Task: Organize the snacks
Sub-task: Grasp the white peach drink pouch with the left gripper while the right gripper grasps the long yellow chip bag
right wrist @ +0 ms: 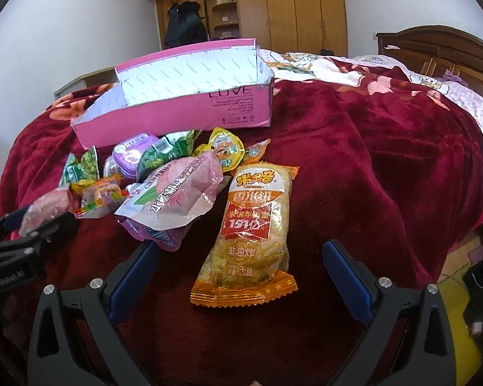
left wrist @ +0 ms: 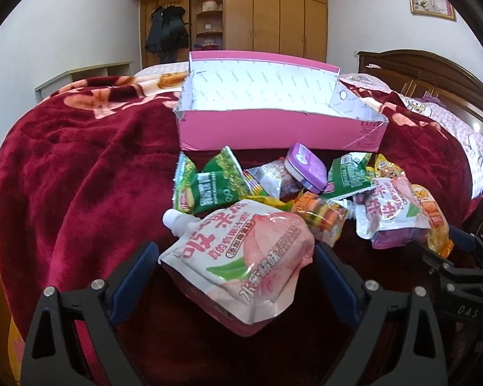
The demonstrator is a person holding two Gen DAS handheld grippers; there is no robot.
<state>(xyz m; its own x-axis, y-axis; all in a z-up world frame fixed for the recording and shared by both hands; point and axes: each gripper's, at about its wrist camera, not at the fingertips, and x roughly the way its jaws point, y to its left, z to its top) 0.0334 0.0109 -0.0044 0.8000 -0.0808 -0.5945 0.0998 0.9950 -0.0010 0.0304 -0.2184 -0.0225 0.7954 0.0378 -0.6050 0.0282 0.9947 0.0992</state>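
A pink cardboard box point(left wrist: 273, 132) point(right wrist: 177, 119) stands open on the red blanket, and I see nothing inside it. A heap of snacks lies in front of it. My left gripper point(left wrist: 234, 248) is open, and a peach jelly pouch point(left wrist: 241, 257) with a white spout lies flat between its blue pads. My right gripper point(right wrist: 241, 245) is also open, around the lower end of an orange rice cracker pack point(right wrist: 254, 225) without touching it. Further back lie green pea packets point(left wrist: 209, 186), a purple tub point(left wrist: 306, 167) point(right wrist: 132, 154) and a second peach pouch point(left wrist: 389, 212) point(right wrist: 177, 199).
Everything rests on a bed with a red plush blanket point(left wrist: 80, 160) point(right wrist: 386, 160). A dark wooden headboard point(left wrist: 434, 74) rises at the right, and wooden wardrobes point(left wrist: 273, 13) stand behind. The bed drops off to the floor point(right wrist: 460, 289) at the right. A yellow jelly cup point(right wrist: 225, 148) lies near the box.
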